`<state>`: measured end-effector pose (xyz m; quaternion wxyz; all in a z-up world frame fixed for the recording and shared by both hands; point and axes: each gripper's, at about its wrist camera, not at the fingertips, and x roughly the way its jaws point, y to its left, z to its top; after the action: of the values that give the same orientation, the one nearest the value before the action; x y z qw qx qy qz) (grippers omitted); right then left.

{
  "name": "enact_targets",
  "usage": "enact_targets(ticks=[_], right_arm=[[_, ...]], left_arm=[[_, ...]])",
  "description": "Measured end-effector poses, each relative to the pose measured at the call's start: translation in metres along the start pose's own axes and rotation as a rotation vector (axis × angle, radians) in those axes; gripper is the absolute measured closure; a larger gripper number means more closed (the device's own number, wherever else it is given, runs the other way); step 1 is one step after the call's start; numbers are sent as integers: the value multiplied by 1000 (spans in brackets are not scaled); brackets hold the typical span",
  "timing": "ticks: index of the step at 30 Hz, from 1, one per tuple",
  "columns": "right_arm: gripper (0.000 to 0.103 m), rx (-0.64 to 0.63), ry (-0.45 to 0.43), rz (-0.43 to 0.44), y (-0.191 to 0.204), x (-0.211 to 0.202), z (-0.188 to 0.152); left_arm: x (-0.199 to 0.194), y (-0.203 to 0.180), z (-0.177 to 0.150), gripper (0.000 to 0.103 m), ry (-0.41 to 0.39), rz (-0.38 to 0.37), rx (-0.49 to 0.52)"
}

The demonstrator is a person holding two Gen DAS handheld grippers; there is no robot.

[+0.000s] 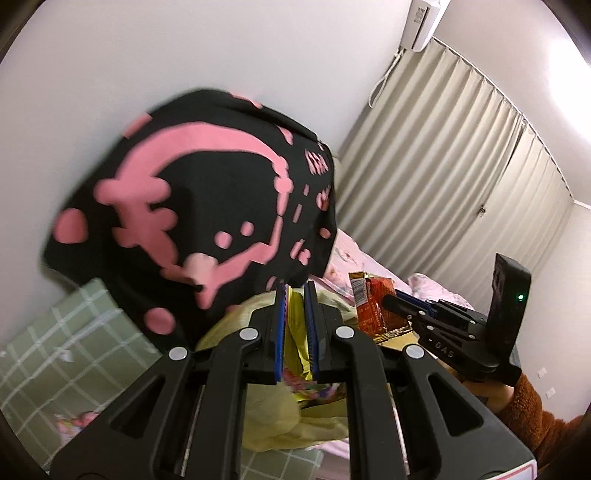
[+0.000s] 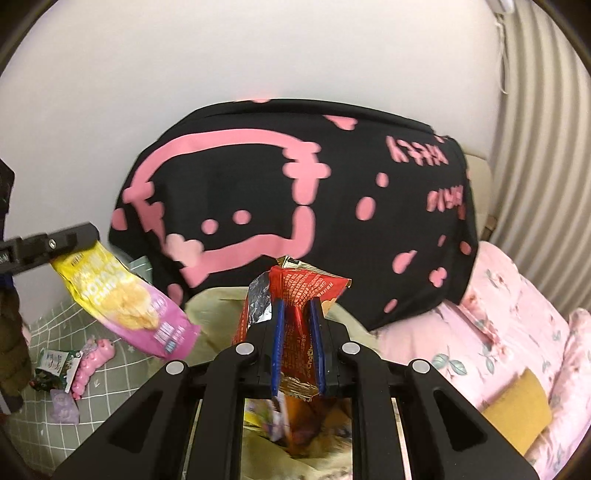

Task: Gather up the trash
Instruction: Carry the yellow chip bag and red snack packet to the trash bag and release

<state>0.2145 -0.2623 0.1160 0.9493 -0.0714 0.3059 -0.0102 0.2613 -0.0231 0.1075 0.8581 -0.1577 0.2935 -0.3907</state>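
I held both tongs up above the bed (image 2: 517, 332), pointed toward the white wall (image 1: 110, 74) and the big black cushion with pink print (image 2: 295, 206). My left tongs (image 1: 294, 295) sat to the left of the right ones, at about the same height; in the right wrist view they reached in from the left edge (image 2: 79, 236). My right tongs (image 2: 297, 306) showed in the left wrist view near the right side (image 1: 395, 301), with my brown fuzzy sleeve (image 1: 532, 410) behind them.

I counted 2 tongs and 2 held wrappers, 1 in each. Down on the green checked sheet (image 2: 110, 387) lay more loose things: 1 green and white packet (image 2: 55, 365), 1 pink toy (image 2: 90, 363) just beside it, and 1 pale purple packet (image 2: 64, 408) near both. I also saw 1 mustard-yellow item (image 2: 517, 402) on the pink floral bedding and 1 air conditioner (image 1: 424, 22) above the beige curtains (image 1: 461, 166).

My left tongs were clenched nearly together on the yellow and pink chips bag (image 2: 125, 302), pinching its top edge, so the bag hung slanted down to the right, clear of the bed. In the left wrist view only a yellow strip of it showed between the blue pads (image 1: 293, 325).

My right tongs were likewise narrowed to a slim gap, gripping the red snack wrapper (image 2: 306, 291) around its middle; its torn silver-lined top stuck up above the fingertips, and the rest trailed below, blurred.
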Motion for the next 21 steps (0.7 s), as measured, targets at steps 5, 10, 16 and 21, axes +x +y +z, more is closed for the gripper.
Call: enact_targets(ticks=[5,10,16,21], right_arm=[[89,32,-3,-44,-21,-11,-8],[89,59,4,-61,-34,-16,-15],[89,50,11,-31,-28,-13,-19],[89,10,22,52,-4,-1,-19]], left_arm=[[38,-13,-6,94,48,-51,-6],[90,-18,-26,91,164,-30,6],[103,-4,-42,62,241,31,-24],[71,14,-35,61,181,175,-45]])
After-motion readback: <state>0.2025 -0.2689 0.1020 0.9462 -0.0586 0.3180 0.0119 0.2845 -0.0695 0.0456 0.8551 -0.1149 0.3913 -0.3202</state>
